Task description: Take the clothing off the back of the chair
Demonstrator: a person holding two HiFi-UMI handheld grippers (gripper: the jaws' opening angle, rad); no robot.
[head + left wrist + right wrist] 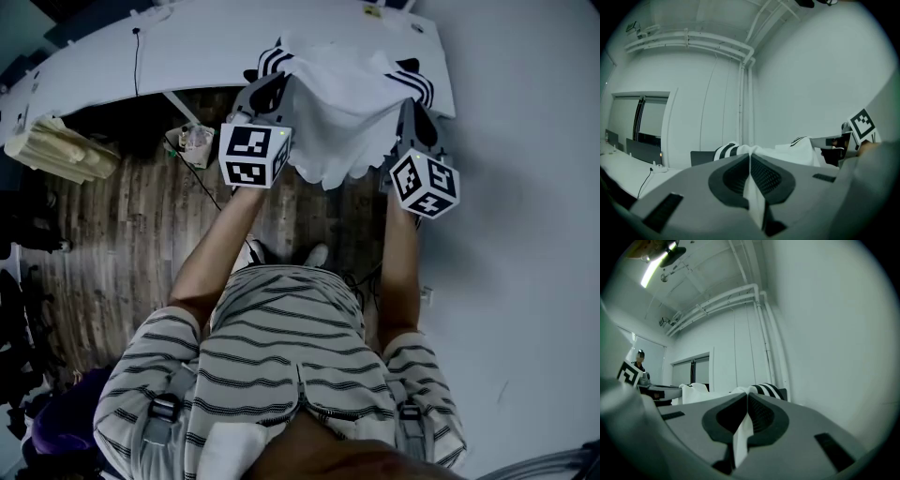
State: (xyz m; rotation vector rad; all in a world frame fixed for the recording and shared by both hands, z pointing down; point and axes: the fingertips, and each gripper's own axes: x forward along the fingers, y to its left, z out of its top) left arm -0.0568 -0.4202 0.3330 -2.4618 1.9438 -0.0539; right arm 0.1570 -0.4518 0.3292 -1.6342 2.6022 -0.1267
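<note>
A white garment [342, 103] with black stripes at its shoulders hangs spread between my two grippers, in front of the person's chest. My left gripper [265, 94] is shut on its left shoulder, and my right gripper [412, 111] is shut on its right shoulder. In the left gripper view a strip of white cloth [753, 197] is pinched between the closed pads of the left gripper [750, 157]. The right gripper view shows the same: white fabric [740, 437] clamped in the right gripper [747, 397]. Both grippers point level. No chair back shows clearly under the cloth.
A long white desk [187, 47] with a black cable runs behind the garment. A white wall [525, 187] stands at the right. On the wooden floor [122, 244] lie a pale stack [61, 150] and a small object [195, 141]. A dark panel [701, 158] stands beyond the cloth.
</note>
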